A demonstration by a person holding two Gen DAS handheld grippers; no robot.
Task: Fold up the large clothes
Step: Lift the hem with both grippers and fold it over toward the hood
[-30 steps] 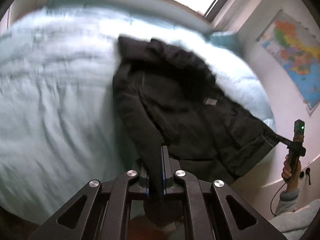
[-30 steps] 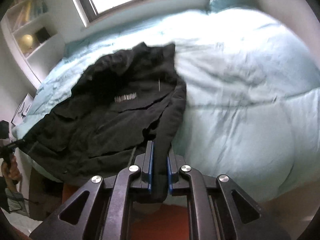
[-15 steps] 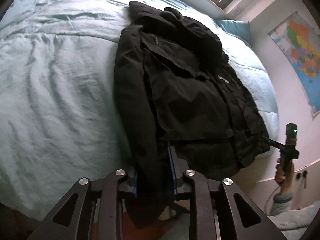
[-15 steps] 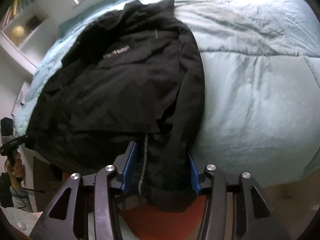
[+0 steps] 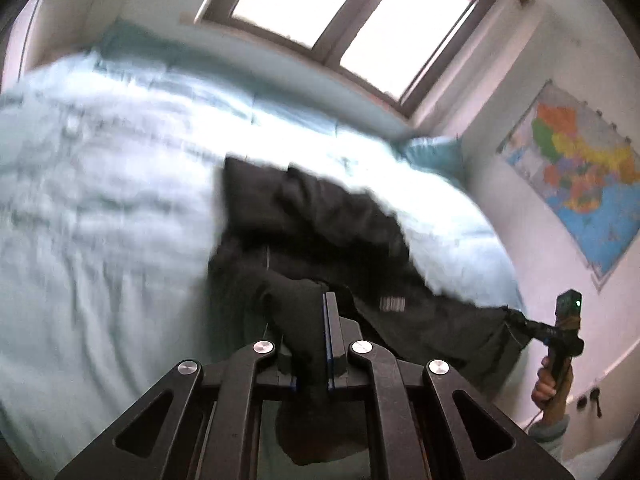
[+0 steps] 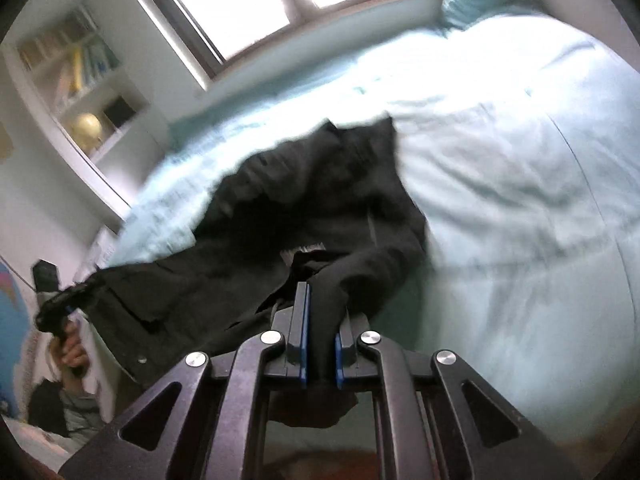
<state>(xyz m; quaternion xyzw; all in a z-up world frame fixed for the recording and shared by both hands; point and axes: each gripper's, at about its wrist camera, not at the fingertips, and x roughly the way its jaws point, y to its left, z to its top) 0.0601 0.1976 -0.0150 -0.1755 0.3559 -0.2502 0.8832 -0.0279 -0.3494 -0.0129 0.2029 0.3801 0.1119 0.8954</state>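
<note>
The black jacket lies on the pale blue bed with its long axis running straight away from both claws, collar end far toward the window and hem end nearest. The left gripper has just snapped closed again and now pinches a fold of the jacket's near left edge; the right gripper has done the same on the near right edge — both hold cloth lifted clear of the bedding. Neither hand is nearer, so the fold likely turns on carrying both corners evenly forward along that axis — toward the collar.
</note>
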